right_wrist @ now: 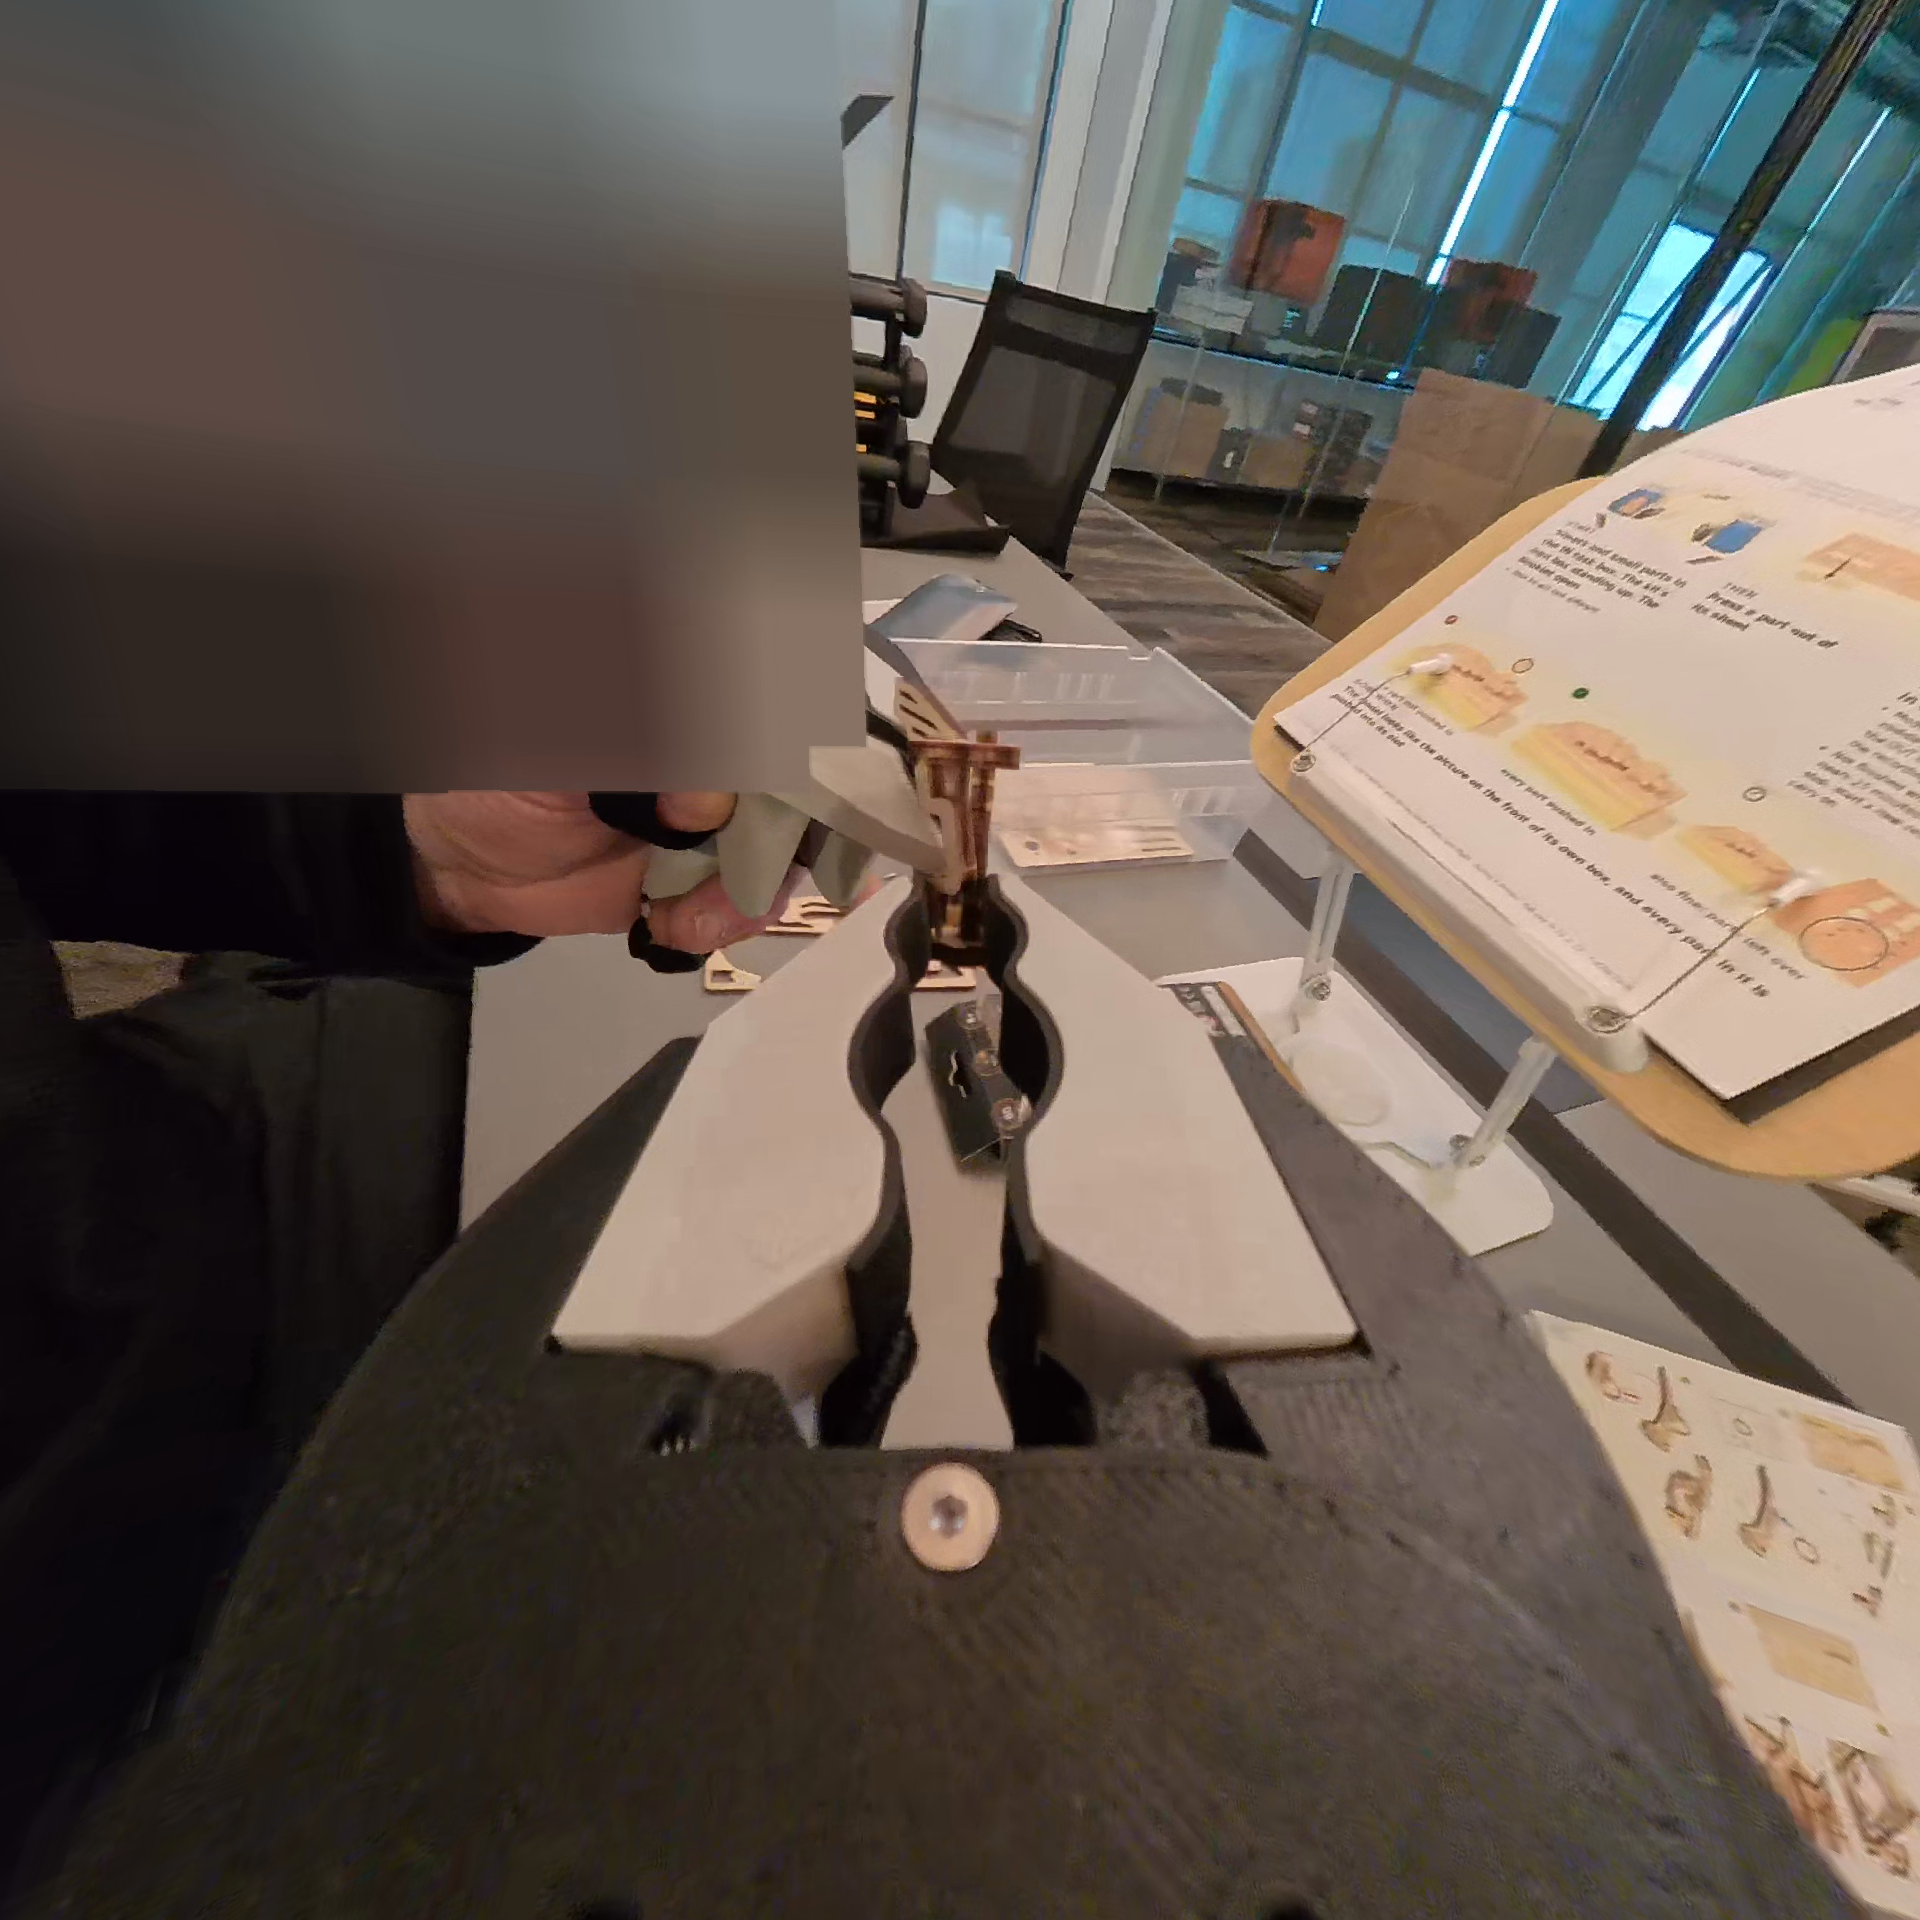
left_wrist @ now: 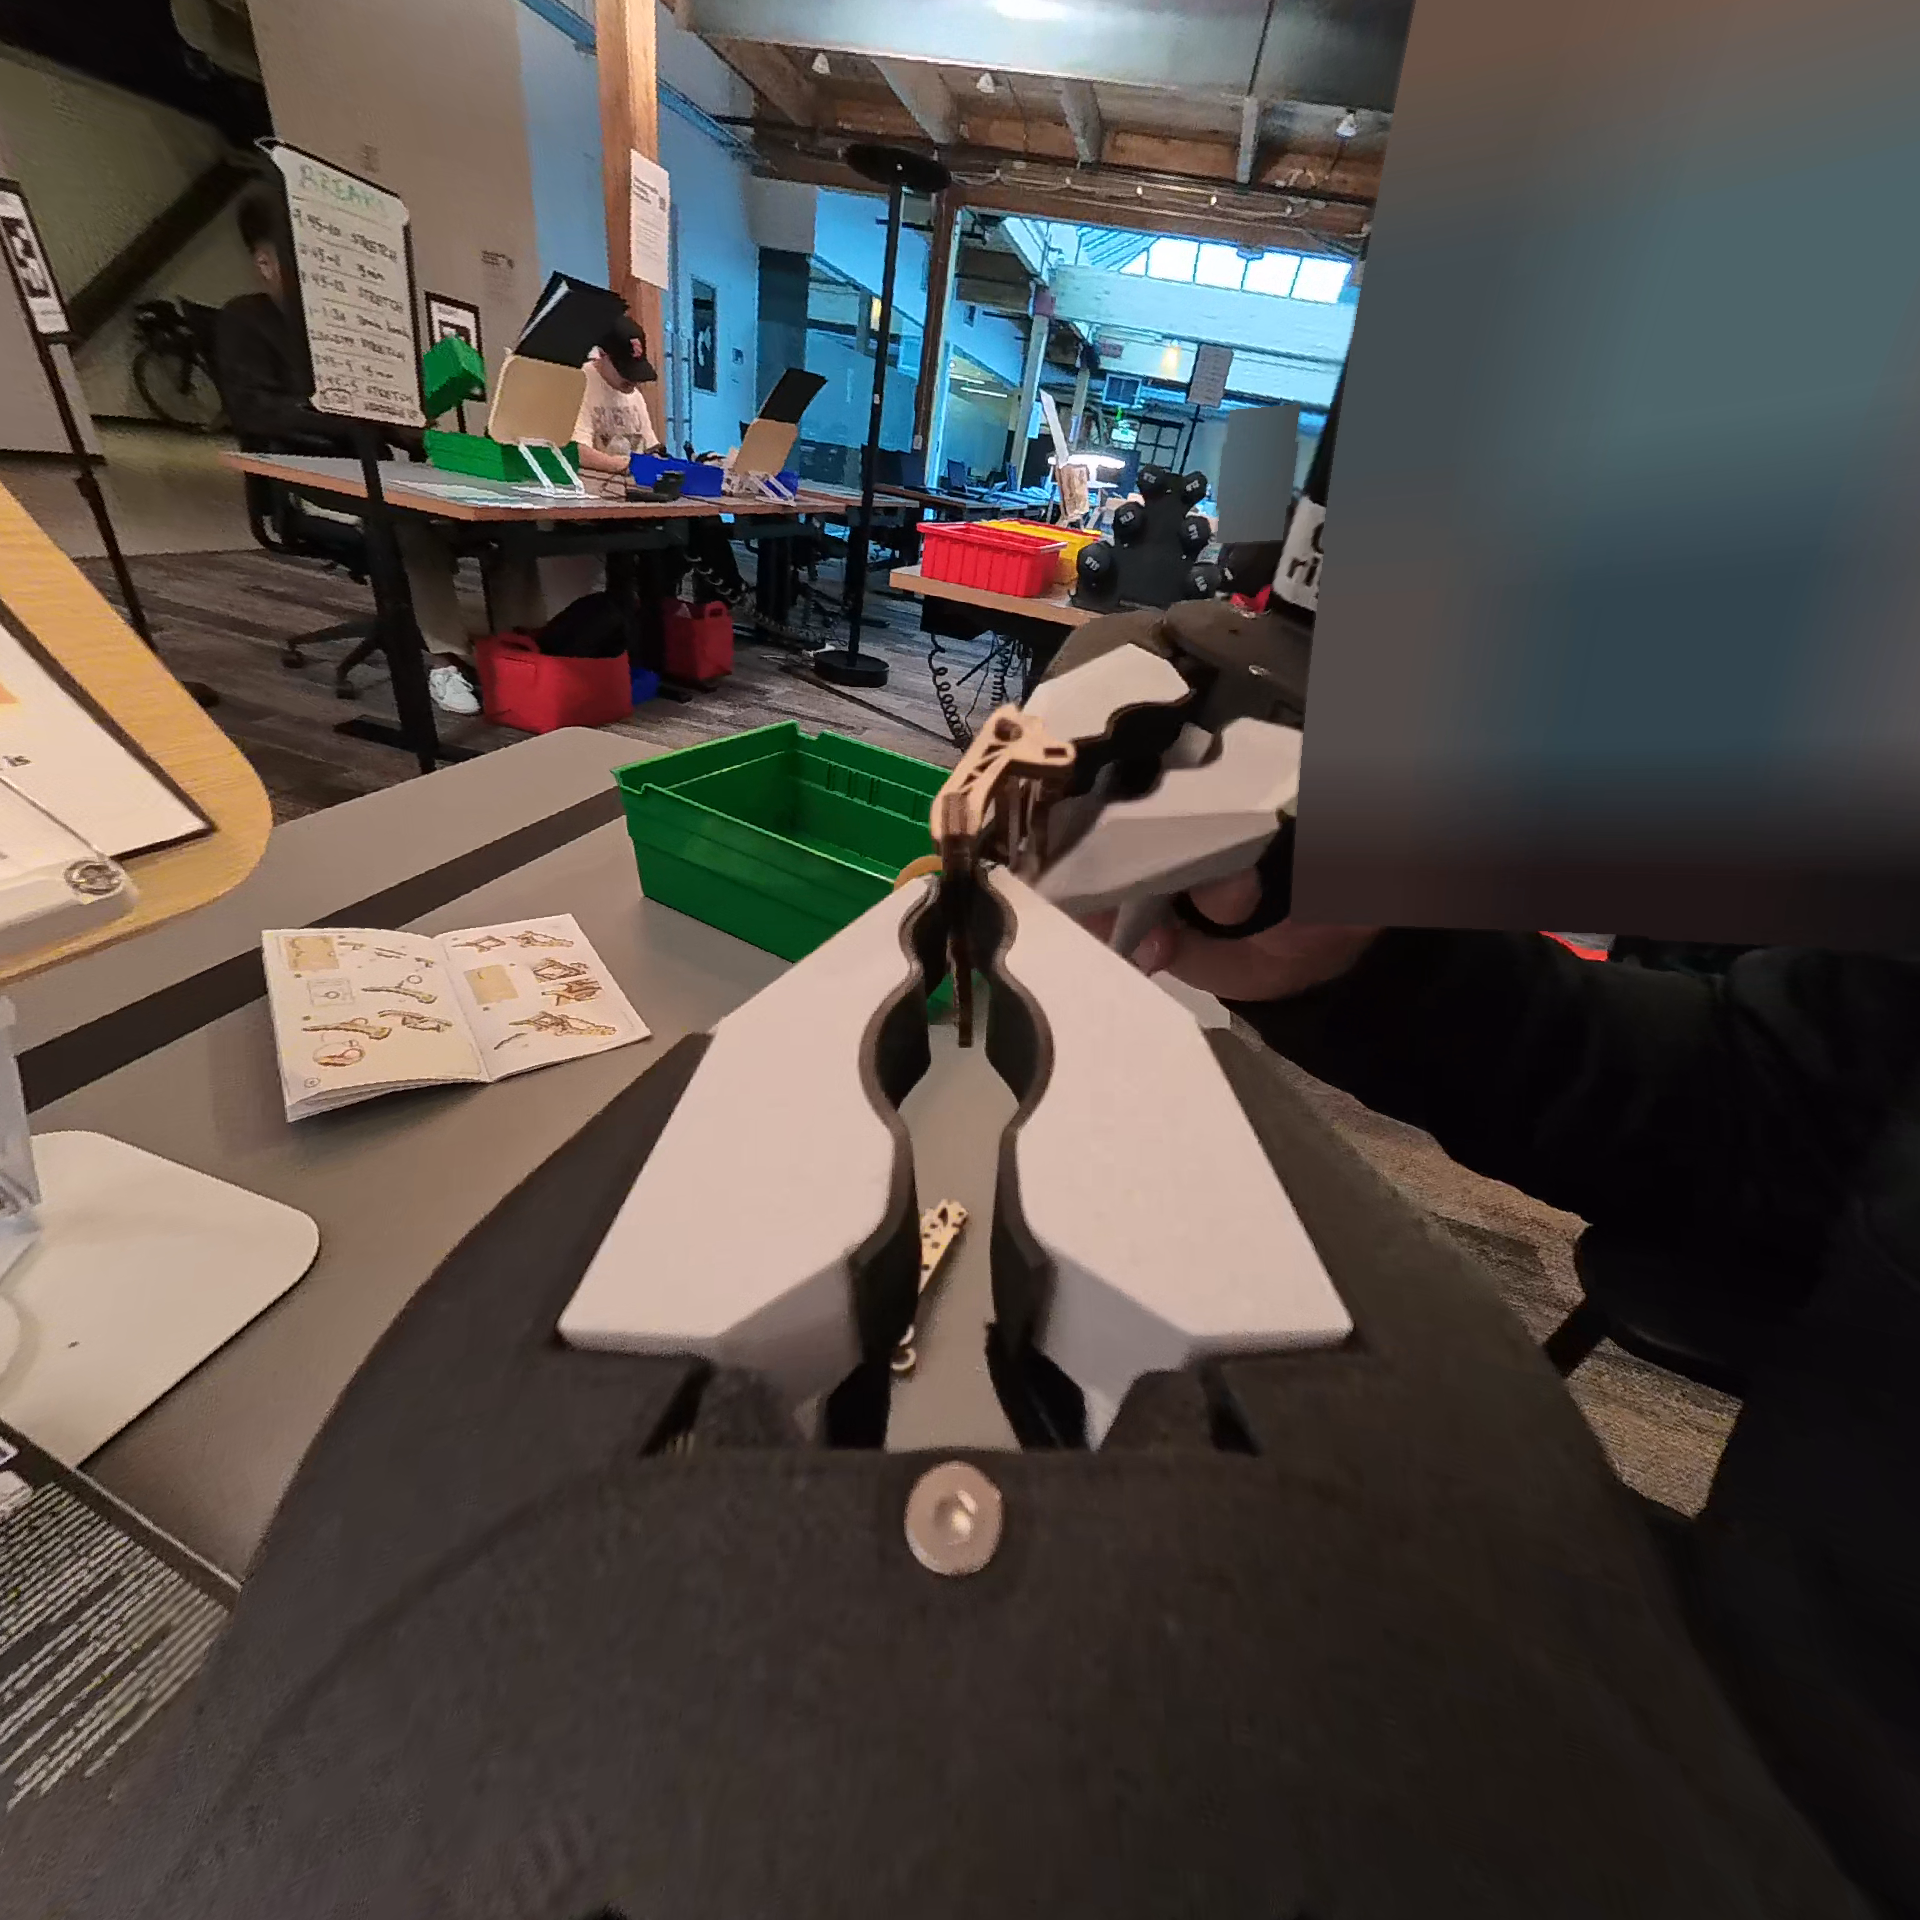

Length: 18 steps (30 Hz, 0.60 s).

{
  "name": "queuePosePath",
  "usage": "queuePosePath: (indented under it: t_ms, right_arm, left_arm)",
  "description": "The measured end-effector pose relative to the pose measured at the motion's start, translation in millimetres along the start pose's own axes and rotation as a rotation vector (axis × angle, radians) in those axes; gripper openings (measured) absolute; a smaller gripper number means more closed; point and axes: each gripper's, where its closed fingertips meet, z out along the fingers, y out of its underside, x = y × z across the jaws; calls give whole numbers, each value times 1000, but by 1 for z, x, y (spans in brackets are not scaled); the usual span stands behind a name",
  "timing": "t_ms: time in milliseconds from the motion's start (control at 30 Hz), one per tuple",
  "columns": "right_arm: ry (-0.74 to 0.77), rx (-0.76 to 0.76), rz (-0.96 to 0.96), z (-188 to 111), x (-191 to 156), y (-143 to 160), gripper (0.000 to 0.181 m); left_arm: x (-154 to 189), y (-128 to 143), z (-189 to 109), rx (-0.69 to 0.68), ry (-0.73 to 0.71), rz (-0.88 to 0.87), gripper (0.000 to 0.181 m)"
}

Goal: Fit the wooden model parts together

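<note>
In the left wrist view my left gripper (left_wrist: 961,888) is shut on a thin flat wooden part (left_wrist: 963,966), seen edge-on and upright between the fingertips. Just above it my right gripper (left_wrist: 1049,774) comes in from the right, shut on a pale wooden model assembly (left_wrist: 997,764). The part and the assembly touch above the grey table (left_wrist: 436,1174). In the right wrist view my right gripper (right_wrist: 951,899) is shut on the lower end of the wooden assembly (right_wrist: 961,800). The left gripper (right_wrist: 914,831) meets it from the left, held by a hand.
A green bin (left_wrist: 727,842) stands behind the grippers, an open instruction booklet (left_wrist: 447,1008) to its left. A loose wooden piece (left_wrist: 940,1242) lies under my left gripper. Loose wooden pieces (right_wrist: 732,977), a small dark packet (right_wrist: 977,1081), a clear tray (right_wrist: 1091,748) and an instruction board on a stand (right_wrist: 1610,779) are nearby.
</note>
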Motion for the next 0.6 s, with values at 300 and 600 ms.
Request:
queuePosePath:
  t_ms: [300,600]
  right_arm:
    - [176,-107,-231,-3,4,2,31]
    - [320,-106,-439,-8,5,-8,20]
  left_arm:
    - [-12,-5,-2,25,-35,-91,1]
    - [-14,-4,0,-3,-82,-99,1]
